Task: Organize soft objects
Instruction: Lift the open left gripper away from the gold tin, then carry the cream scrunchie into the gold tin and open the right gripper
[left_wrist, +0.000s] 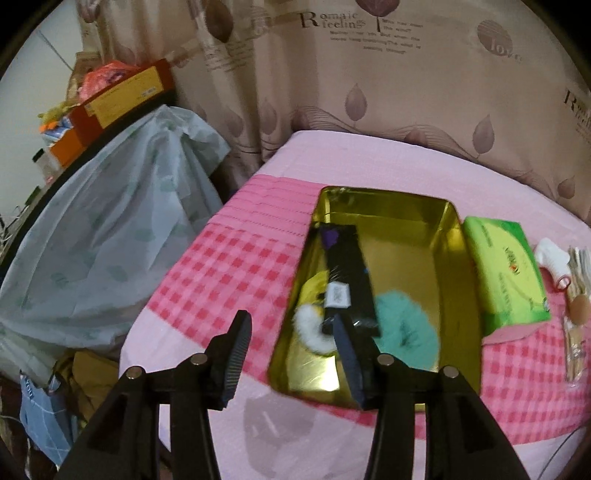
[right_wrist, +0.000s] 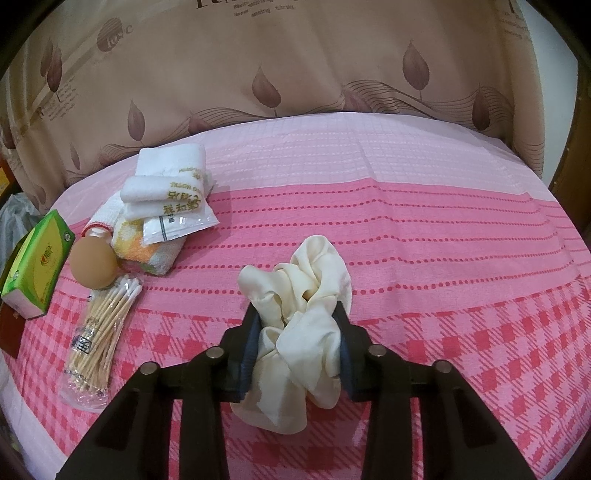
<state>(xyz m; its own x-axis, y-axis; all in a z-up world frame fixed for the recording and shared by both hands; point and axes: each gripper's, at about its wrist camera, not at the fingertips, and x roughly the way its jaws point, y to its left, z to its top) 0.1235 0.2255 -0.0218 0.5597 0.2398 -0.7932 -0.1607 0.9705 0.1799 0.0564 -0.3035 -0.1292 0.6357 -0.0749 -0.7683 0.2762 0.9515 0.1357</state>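
cream satin scrunchie (right_wrist: 299, 314), on the pink checked bed cover (right_wrist: 443, 229): light, limp, slippery; right tongs (right_wrist: 297, 347) clenched on its bunched middle, the best hold; left tongs (left_wrist: 291, 354) released, empty.

Gold tin (left_wrist: 448, 236); cream cloth (right_wrist: 306, 295); pink checked cover (right_wrist: 443, 258); green tissue pack (left_wrist: 506, 273).

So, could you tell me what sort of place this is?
Most likely a bedroom at home: a pink checked bedsheet serves as the work surface, a leaf-print curtain hangs behind it, and cluttered boxes sit beside it.
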